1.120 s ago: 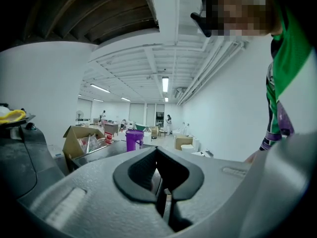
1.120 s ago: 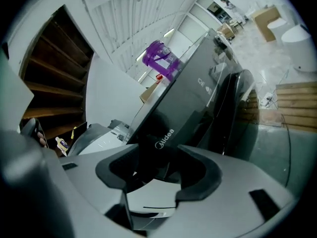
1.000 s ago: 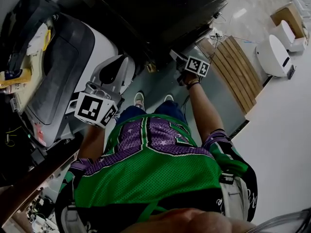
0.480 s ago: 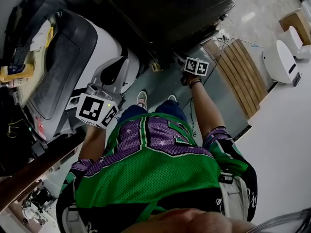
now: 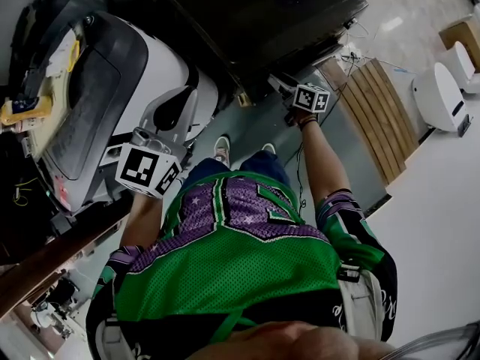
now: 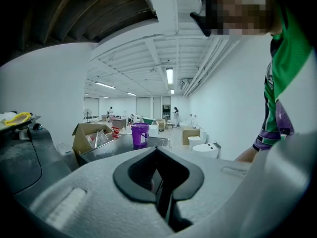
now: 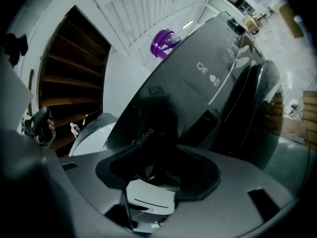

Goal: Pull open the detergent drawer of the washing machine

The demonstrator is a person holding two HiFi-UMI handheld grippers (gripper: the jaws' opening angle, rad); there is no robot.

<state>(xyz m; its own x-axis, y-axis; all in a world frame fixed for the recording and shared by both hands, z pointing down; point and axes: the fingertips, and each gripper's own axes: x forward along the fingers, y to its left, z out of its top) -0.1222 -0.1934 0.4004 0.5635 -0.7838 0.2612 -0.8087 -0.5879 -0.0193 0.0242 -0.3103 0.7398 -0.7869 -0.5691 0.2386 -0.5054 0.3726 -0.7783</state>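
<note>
A dark front-loading washing machine stands ahead of me, with a purple cup on its top. From below, the right gripper view shows its front panel with the Midea name and the round door. My right gripper is held out at the machine's upper front corner, close to that panel. Its jaws look parted and hold nothing; whether they touch the panel is hidden. My left gripper hangs at my left side, shut and empty, away from the dark machine.
A white machine with a grey lid stands at my left, beside the left gripper. A slatted wooden pallet and a white appliance lie to the right. A dark wooden beam crosses the lower left. My feet stand before the machine.
The right gripper has crept slightly up and to the right along the machine's front as the head view shifted. The left gripper has hardly moved.
</note>
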